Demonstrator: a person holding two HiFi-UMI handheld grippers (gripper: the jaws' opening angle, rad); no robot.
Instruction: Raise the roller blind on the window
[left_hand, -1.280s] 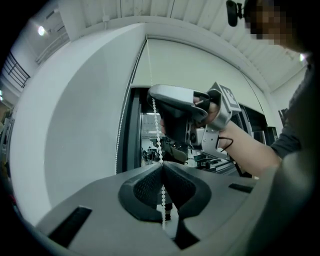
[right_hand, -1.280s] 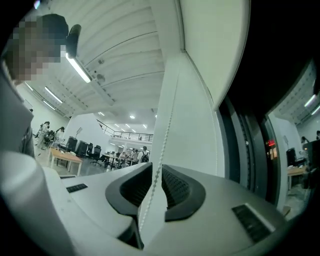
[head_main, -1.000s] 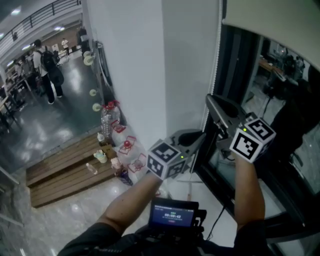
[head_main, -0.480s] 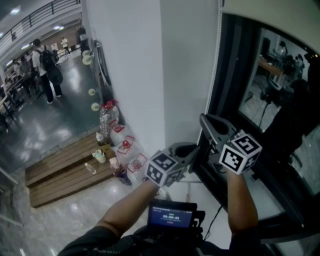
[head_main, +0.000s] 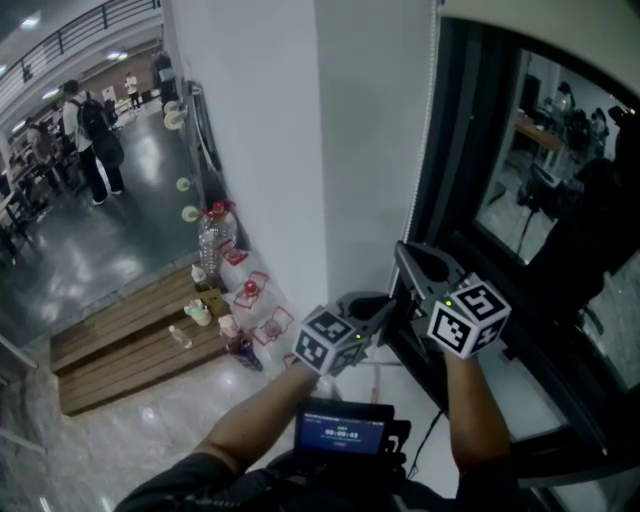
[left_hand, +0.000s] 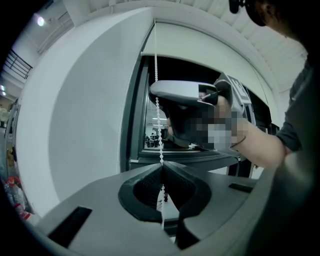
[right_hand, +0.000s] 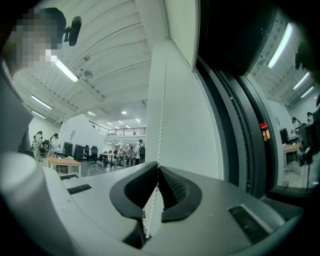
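A white bead chain (head_main: 424, 130) hangs down the dark window frame (head_main: 455, 140). The pale roller blind (head_main: 545, 30) covers only the top of the window. My left gripper (head_main: 392, 305) is shut on the chain (left_hand: 156, 75), which passes between its pads (left_hand: 150, 185). Just above it on the same chain sits my right gripper (head_main: 402, 256), visible in the left gripper view too (left_hand: 156, 92). Its jaws have just been closing, and they pinch the chain (right_hand: 161, 100) between the pads (right_hand: 172, 187).
A white wall (head_main: 330, 130) stands left of the window. Lower left, large water bottles (head_main: 220, 235) and small items sit by a wooden platform (head_main: 130, 340). People (head_main: 90, 130) stand on the floor far left. A small screen (head_main: 342, 430) is at my chest.
Both grippers have sunk down along the chain, the right above the left throughout. The blind's lower edge sits slightly higher in the head view.
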